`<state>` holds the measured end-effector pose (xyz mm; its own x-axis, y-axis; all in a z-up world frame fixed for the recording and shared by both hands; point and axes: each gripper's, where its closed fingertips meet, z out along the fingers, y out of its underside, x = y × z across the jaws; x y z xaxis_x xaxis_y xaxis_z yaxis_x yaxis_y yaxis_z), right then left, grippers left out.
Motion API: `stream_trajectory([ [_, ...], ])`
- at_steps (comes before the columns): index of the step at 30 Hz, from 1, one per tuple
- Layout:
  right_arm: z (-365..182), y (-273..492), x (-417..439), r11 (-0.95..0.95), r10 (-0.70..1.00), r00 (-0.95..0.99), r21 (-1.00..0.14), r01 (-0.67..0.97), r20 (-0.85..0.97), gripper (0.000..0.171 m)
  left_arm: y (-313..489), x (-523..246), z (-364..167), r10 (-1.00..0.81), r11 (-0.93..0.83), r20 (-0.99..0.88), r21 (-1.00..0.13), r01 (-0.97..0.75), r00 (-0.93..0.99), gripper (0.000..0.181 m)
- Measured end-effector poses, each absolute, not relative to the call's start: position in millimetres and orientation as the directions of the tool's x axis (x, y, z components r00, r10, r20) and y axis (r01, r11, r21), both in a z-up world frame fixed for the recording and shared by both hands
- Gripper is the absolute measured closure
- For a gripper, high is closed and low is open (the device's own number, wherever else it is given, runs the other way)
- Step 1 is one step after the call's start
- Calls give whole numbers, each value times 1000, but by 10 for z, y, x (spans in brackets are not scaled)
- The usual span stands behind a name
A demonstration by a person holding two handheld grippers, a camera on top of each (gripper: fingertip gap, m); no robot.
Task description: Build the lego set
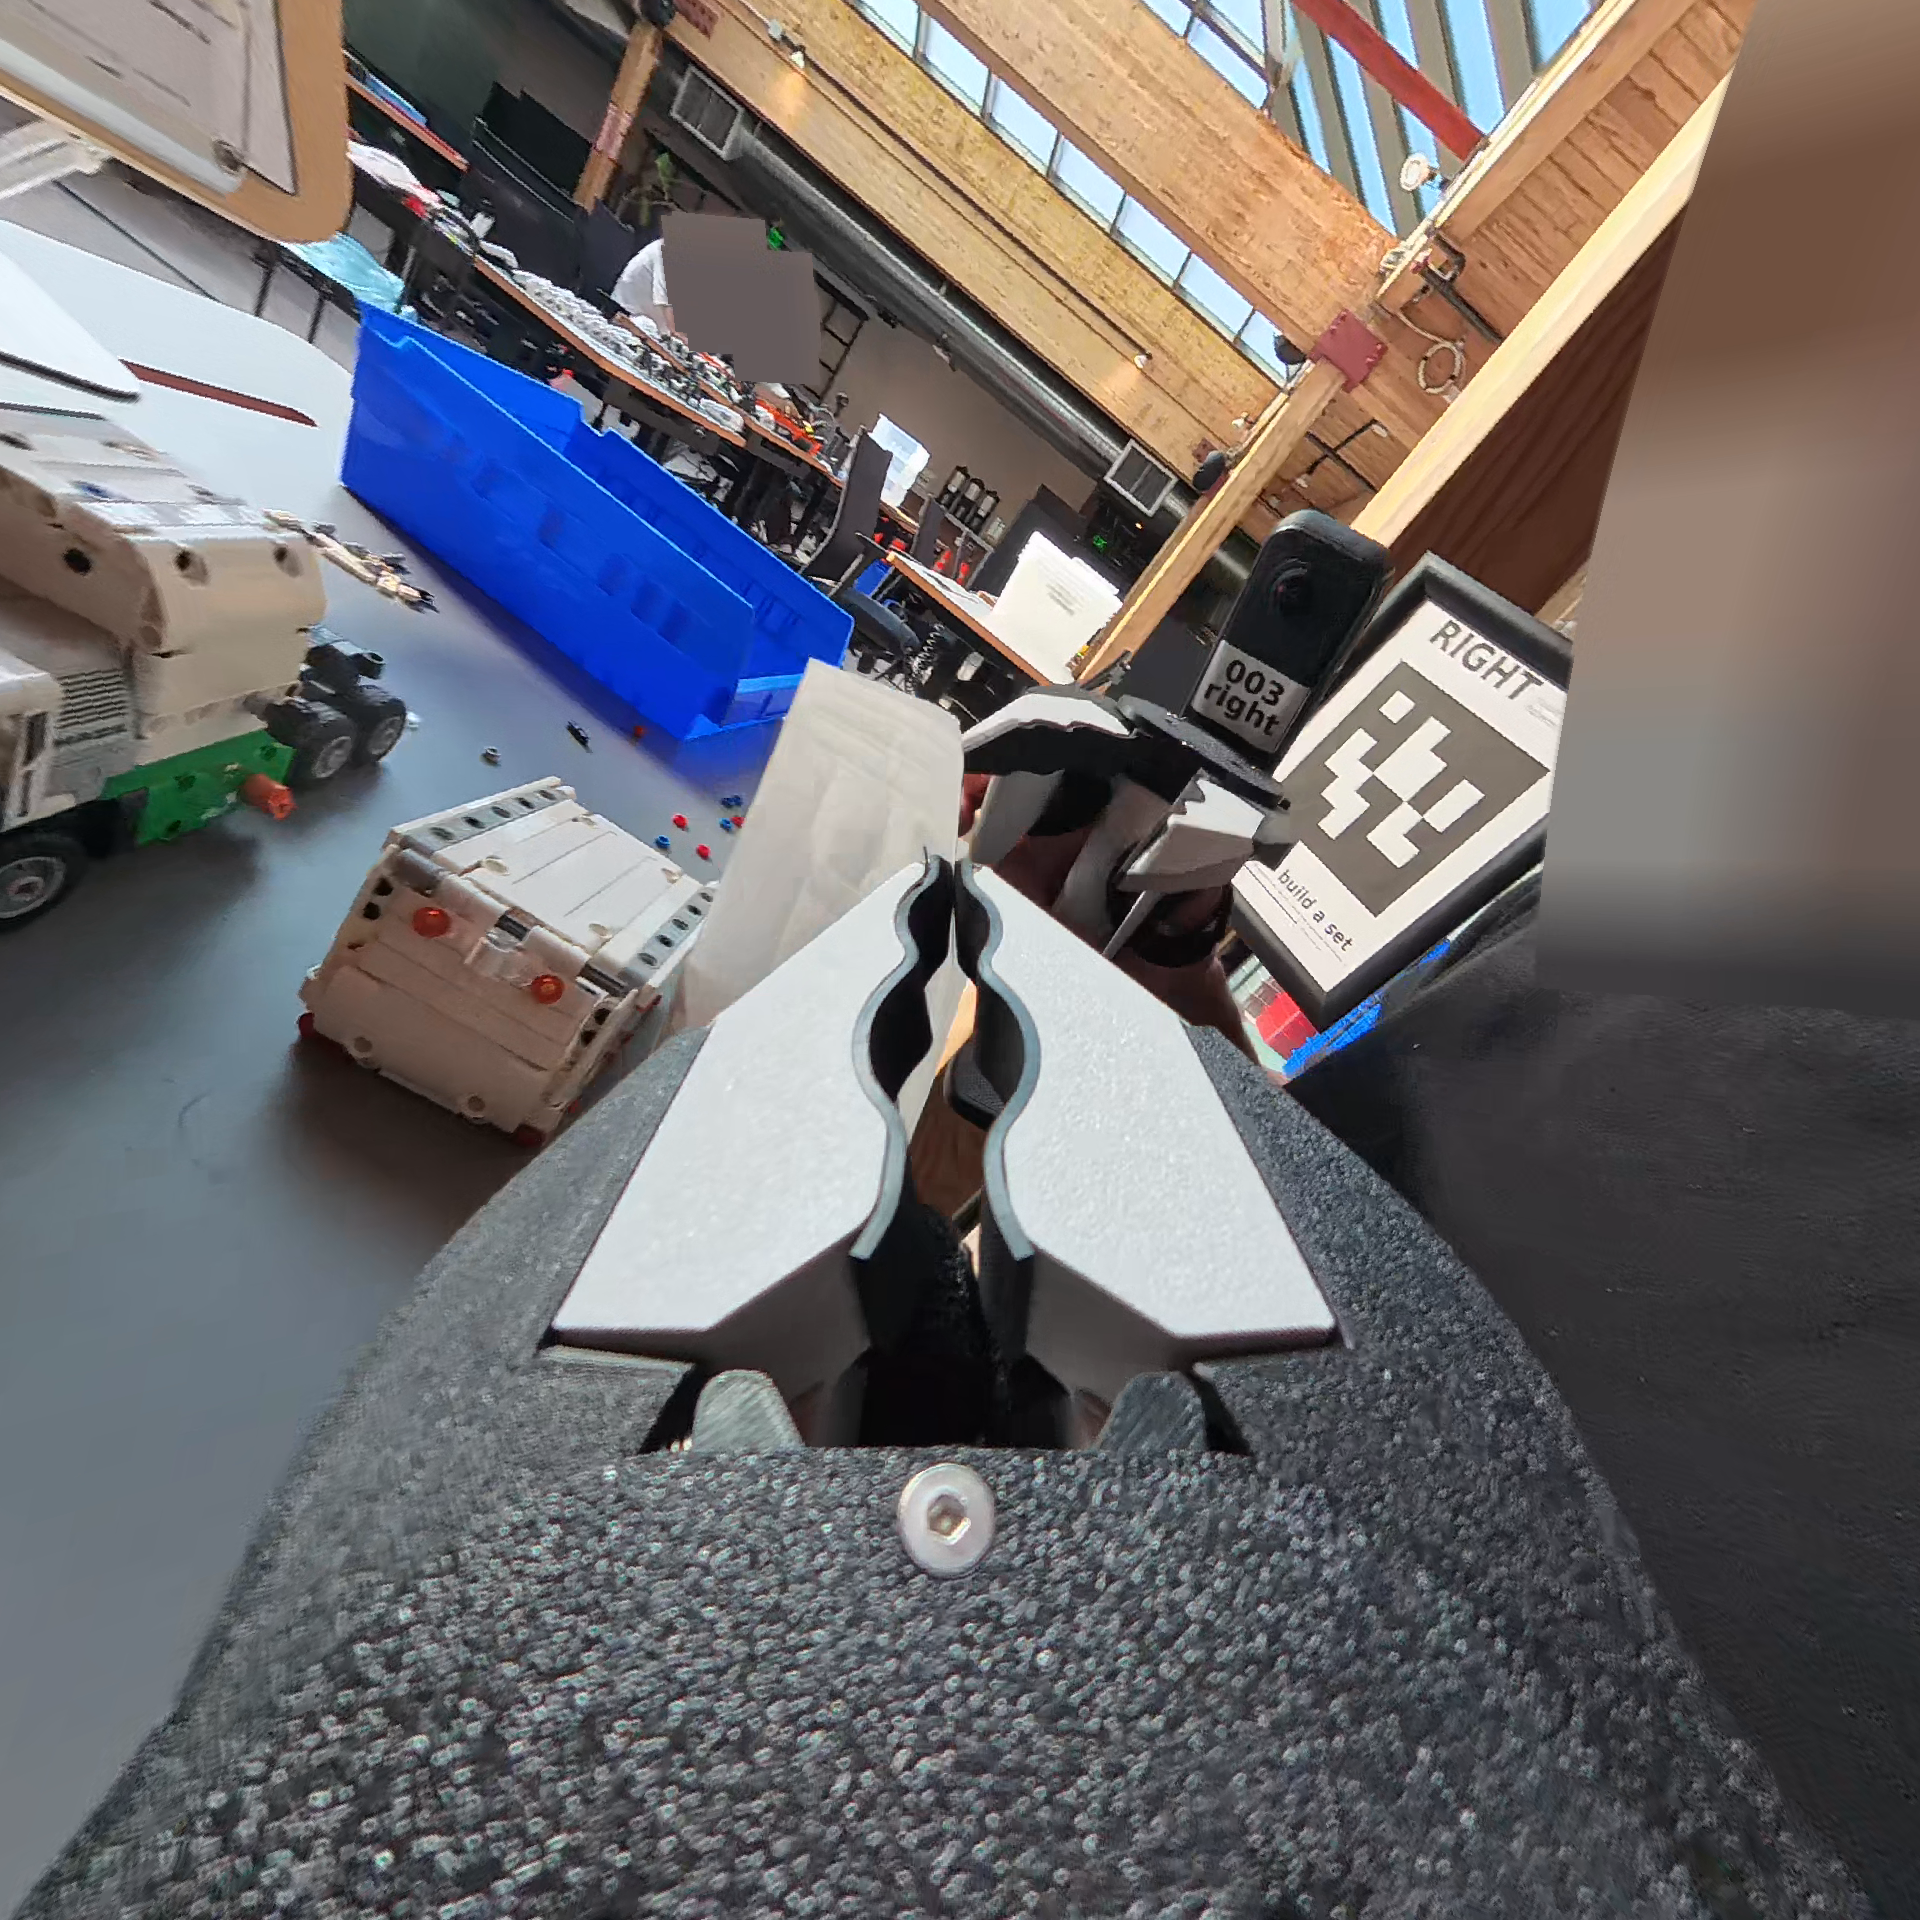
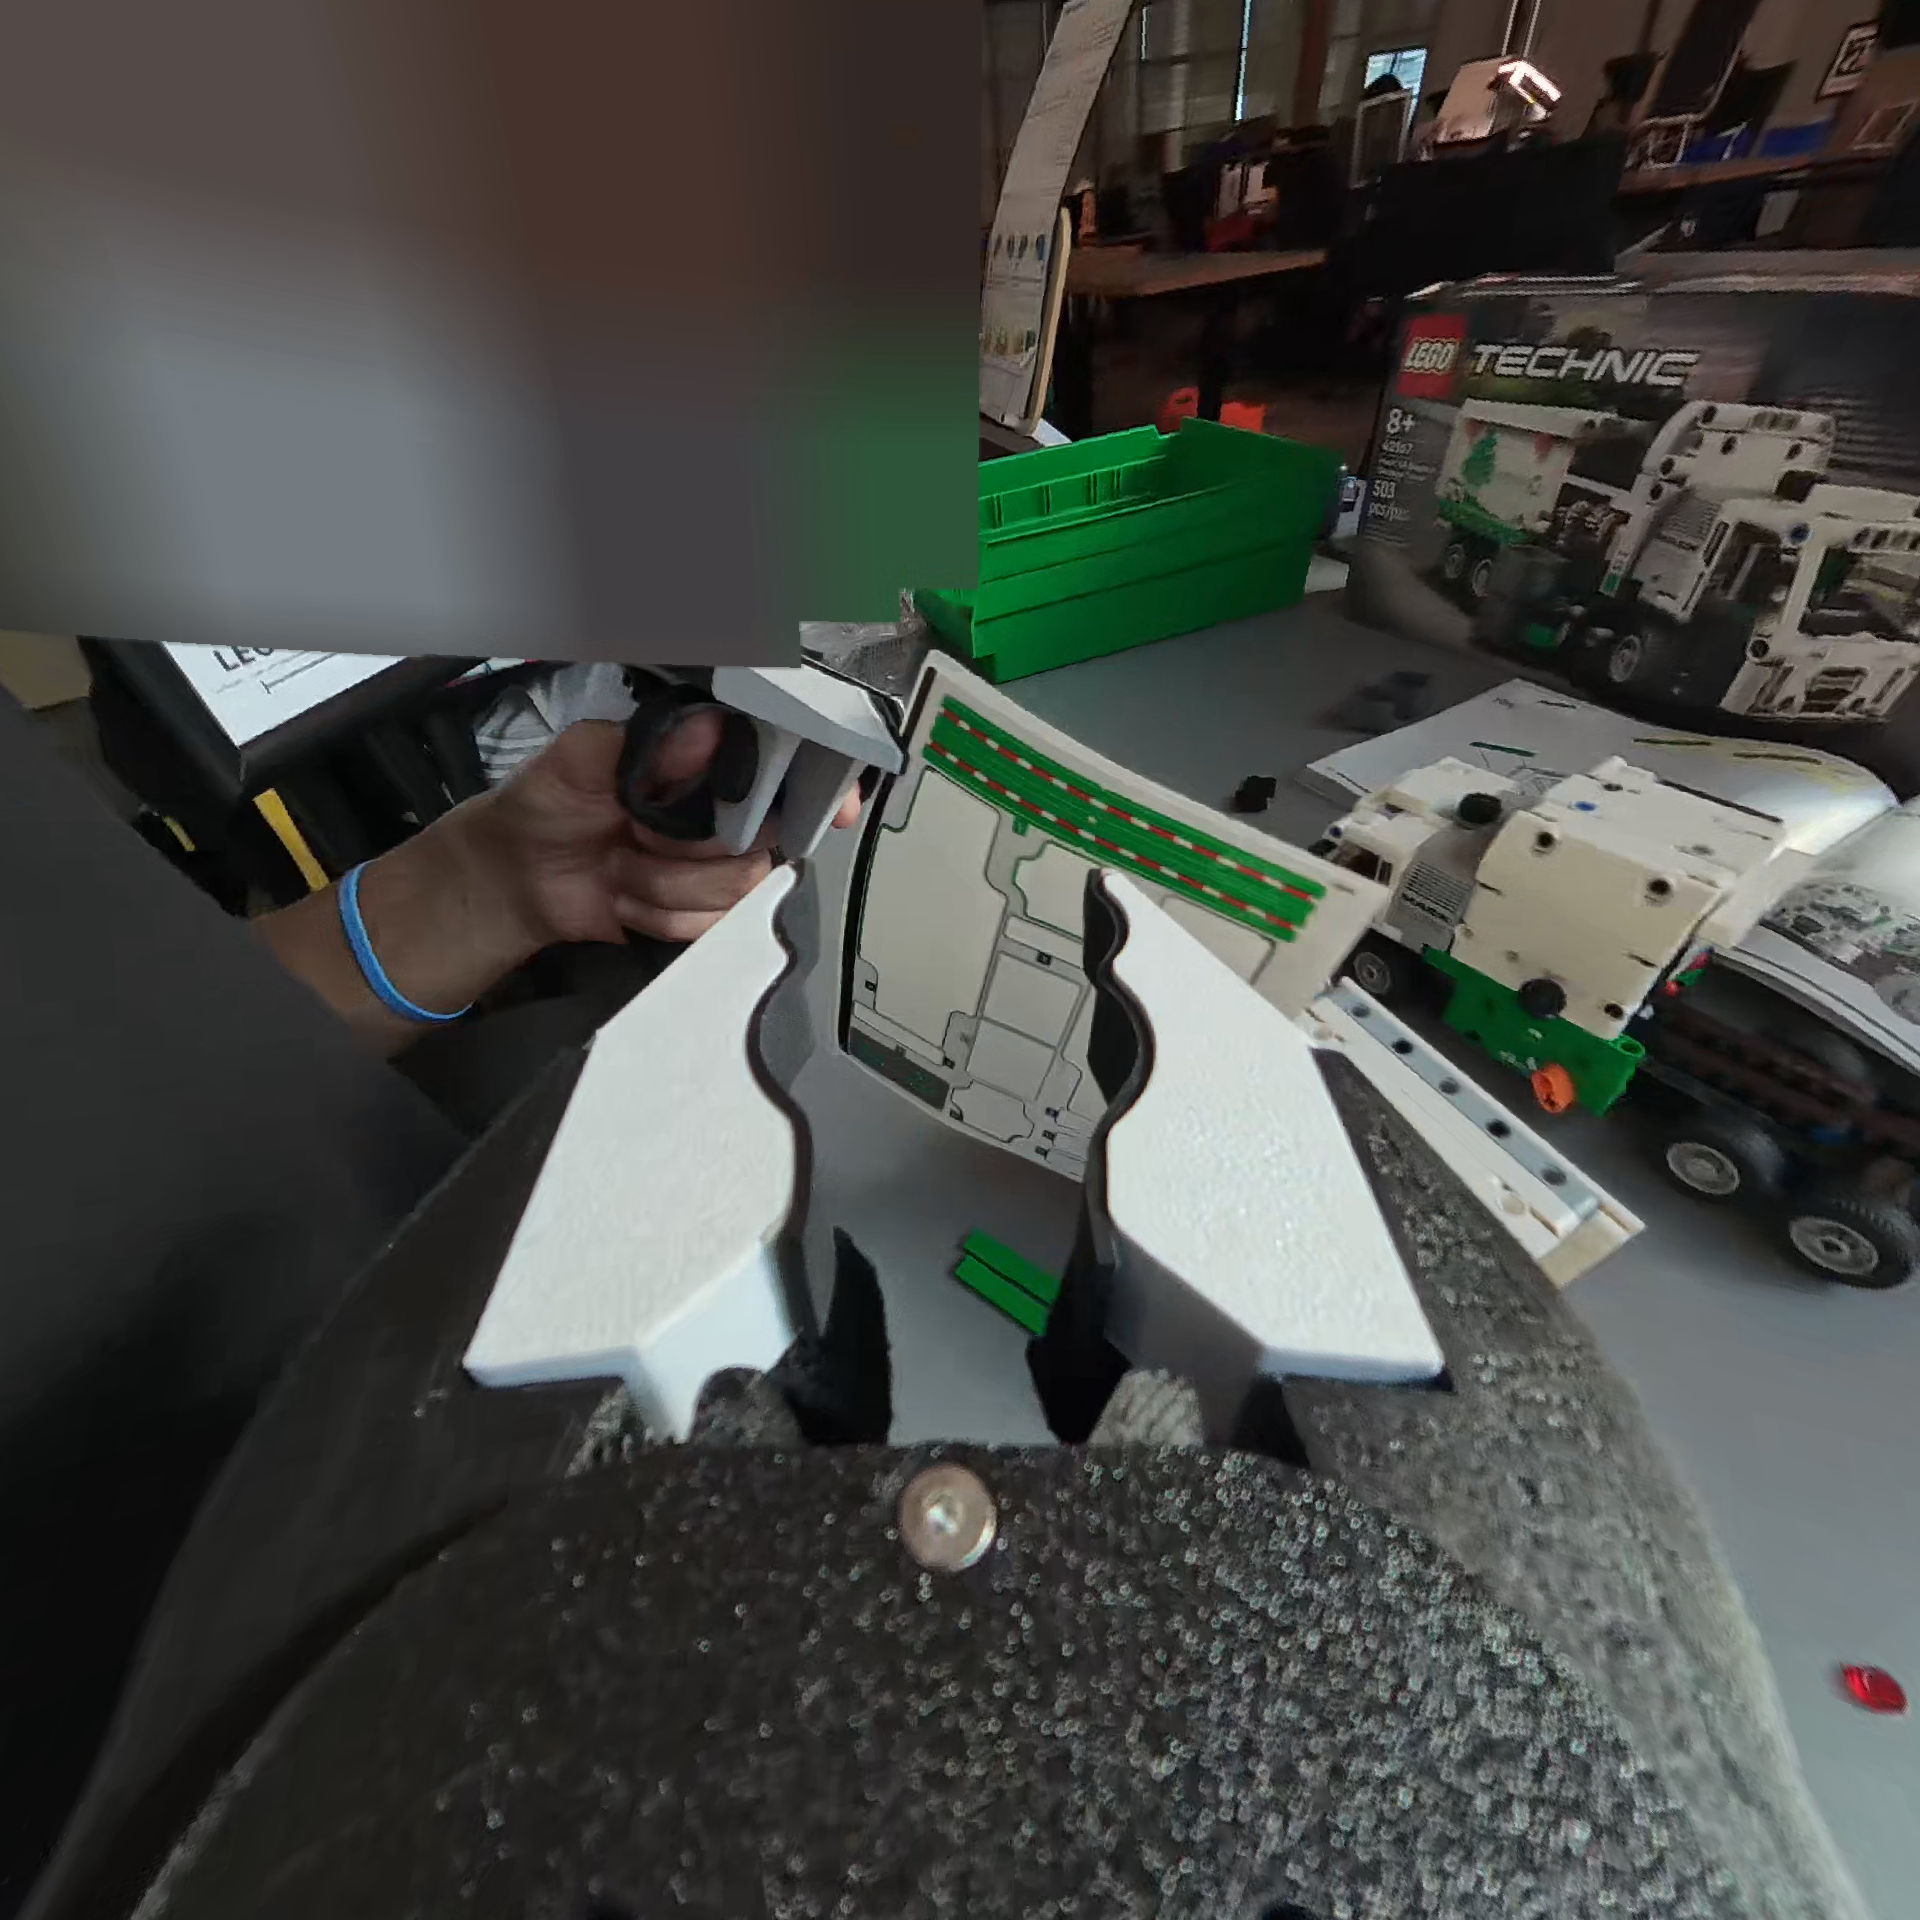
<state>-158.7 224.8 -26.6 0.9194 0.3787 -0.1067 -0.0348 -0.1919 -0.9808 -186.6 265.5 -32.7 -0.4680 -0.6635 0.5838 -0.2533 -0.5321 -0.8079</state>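
Left wrist view: left gripper [image 1: 954,883] raised off the grey table [image 1: 208,1195], tips pinched together on the edge of a white sticker sheet [image 1: 842,821] held upright; beyond it the right gripper [image 1: 1132,790]; on the table a white lego box section [image 1: 499,945], the part-built truck [image 1: 156,675] and a blue bin [image 1: 582,561]. Right wrist view: right gripper [image 2: 940,904] with fingers spread wide and holding nothing, aimed at the curled sticker sheet [image 2: 1039,935] with its green, red-dashed strips, pinched at its top corner by the left gripper [image 2: 894,748] in a hand [image 2: 582,842]; truck [image 2: 1538,935] on the table right of the sheet, near the open booklet [image 2: 1818,914], green bin [image 2: 1132,540] and set box [image 2: 1662,488] behind.
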Motion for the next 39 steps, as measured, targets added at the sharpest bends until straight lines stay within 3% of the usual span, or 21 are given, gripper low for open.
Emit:
stream_trajectory([
  [8,-419,2357,-1933,-230,502,862,-972,52,-73,123,2196,-1866,-269,-586,-436,549,-834,-339,-596,181],
  [11,-314,2292,-1967,-192,551,829,-981,16,-95,137,2121,-1878,-222,-553,-432,547,-833,-345,-629,181],
  [16,-177,2184,-1961,-172,611,771,-981,-94,-181,143,2079,-1865,-167,-517,-459,561,-819,-343,-647,181],
  [30,-241,2191,-1711,-198,502,859,-980,4,-98,141,2337,-1732,-256,-556,-569,622,-769,-293,-552,181],
  [33,-237,2248,-1744,-172,478,877,-984,46,-43,136,2301,-1717,-271,-565,-551,614,-778,-302,-551,181],
  [39,-277,2274,-1780,-175,491,869,-984,32,-59,141,2197,-1728,-247,-557,-513,590,-798,-317,-584,181],
])
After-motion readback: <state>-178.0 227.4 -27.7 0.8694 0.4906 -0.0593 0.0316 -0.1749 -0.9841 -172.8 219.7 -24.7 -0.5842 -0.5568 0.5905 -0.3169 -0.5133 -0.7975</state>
